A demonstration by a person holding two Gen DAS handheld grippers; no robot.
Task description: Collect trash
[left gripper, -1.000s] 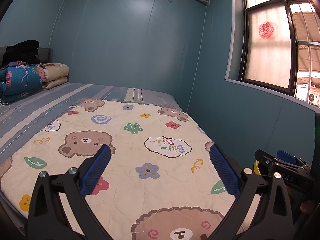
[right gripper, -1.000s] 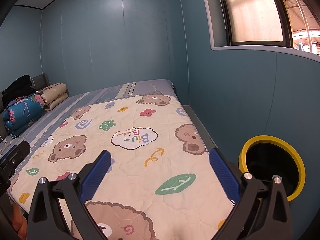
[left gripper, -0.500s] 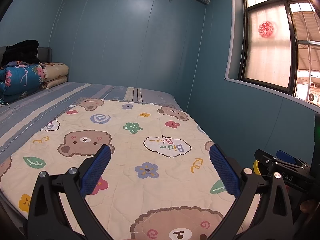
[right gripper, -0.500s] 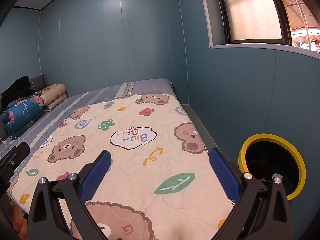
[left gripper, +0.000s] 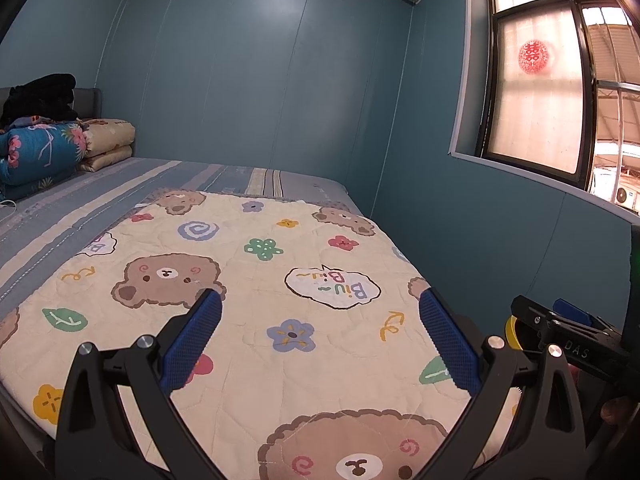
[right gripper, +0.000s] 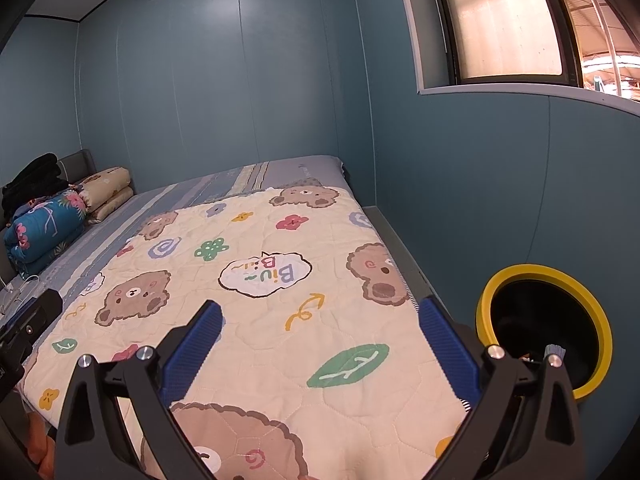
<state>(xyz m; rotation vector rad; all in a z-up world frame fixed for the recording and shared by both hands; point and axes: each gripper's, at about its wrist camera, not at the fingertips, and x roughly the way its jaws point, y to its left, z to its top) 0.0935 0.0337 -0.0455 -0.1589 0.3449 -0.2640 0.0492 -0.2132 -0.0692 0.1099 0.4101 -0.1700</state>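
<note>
Grippers: my left gripper (left gripper: 320, 332) and right gripper (right gripper: 320, 336) both gape wide, holding nothing, above the bear-print quilt (right gripper: 256, 280) | bin: yellow-rimmed trash bin (right gripper: 540, 276) stands on floor beside bed's right edge, against blue wall | trash: none visible on quilt

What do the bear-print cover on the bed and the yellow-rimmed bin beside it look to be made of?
Bear-print cover: soft quilted fabric, matte, going by the stitched puffy panels and printed pattern. Yellow-rimmed bin: probably plastic, judging from the smooth, even-coloured rim and dark interior; its wall material cannot be told.
</note>
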